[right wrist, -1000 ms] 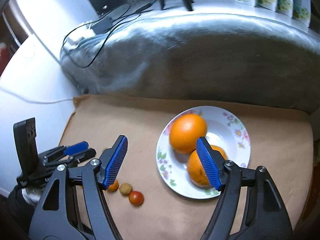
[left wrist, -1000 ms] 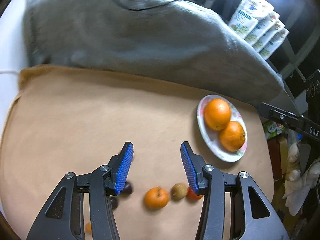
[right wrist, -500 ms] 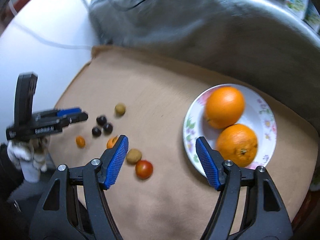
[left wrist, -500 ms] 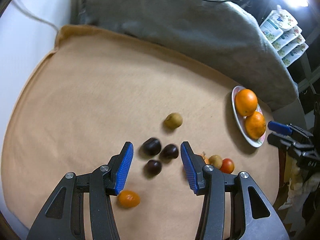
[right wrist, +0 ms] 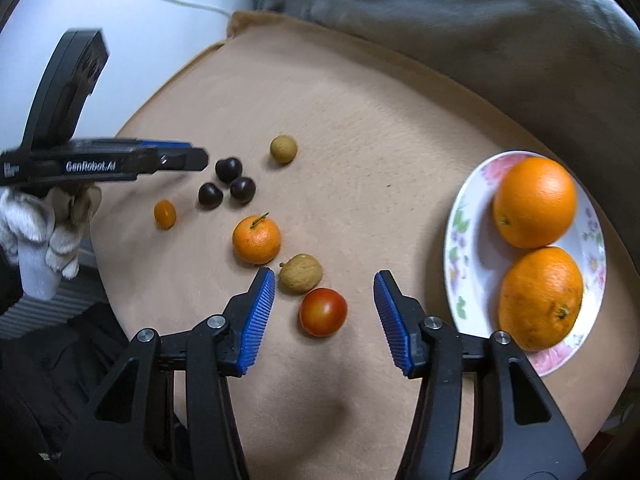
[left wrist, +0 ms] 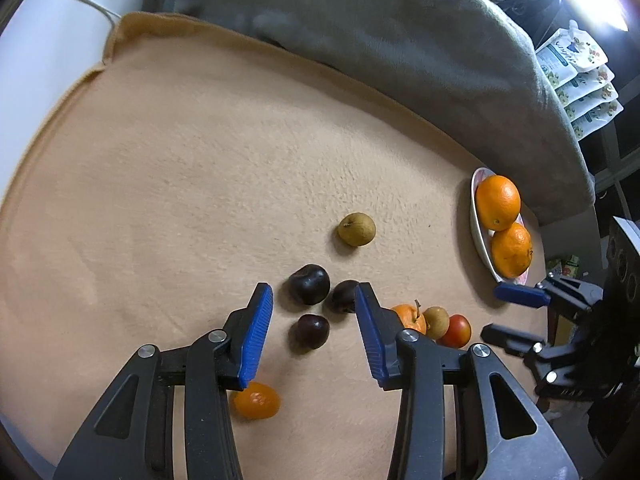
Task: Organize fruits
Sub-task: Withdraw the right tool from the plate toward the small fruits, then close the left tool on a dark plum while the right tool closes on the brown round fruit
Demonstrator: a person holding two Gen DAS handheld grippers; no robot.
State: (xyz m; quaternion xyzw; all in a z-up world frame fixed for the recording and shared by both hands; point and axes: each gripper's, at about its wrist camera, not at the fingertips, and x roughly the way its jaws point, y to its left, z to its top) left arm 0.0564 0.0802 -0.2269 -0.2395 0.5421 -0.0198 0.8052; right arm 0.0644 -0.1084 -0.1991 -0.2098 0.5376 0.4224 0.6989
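Left wrist view
Surface: a tan fleecy cloth (left wrist: 200, 168) with a soft nap covers the counter; a grey plush blanket (left wrist: 400, 40) lies bunched along its far edge.
Left claw (left wrist: 314, 312): ribbed blue pads on black arms, jaws closing, pointing steeply down; nothing pressed between them.
Fruit here: three glossy dark round fruits (left wrist: 309, 284) lie clustered just ahead of the pads, the nearest in the gap; a dull olive-brown fruit (left wrist: 357, 229) lies beyond them; a small smooth oval orange fruit (left wrist: 257, 400) sits beside the left pad.
Plate (left wrist: 478, 232): seen edge-on at the right, holding two pebbled oranges (left wrist: 498, 202).

Right wrist view
Right claw (right wrist: 324, 284): same ribbed blue pads, jaws closing, not touching anything.
Between pads: a shiny red tomato (right wrist: 323, 312) lies loose on the cloth.
Nearby: a rough brown fruit (right wrist: 301, 273) touches the tomato; a stemmed mandarin (right wrist: 256, 239) lies just beyond, stem tilted away.
Plate contents: two oranges side by side on white china with floral rim.
Hand: a pale fuzzy glove (right wrist: 44, 232) grips the left tool.
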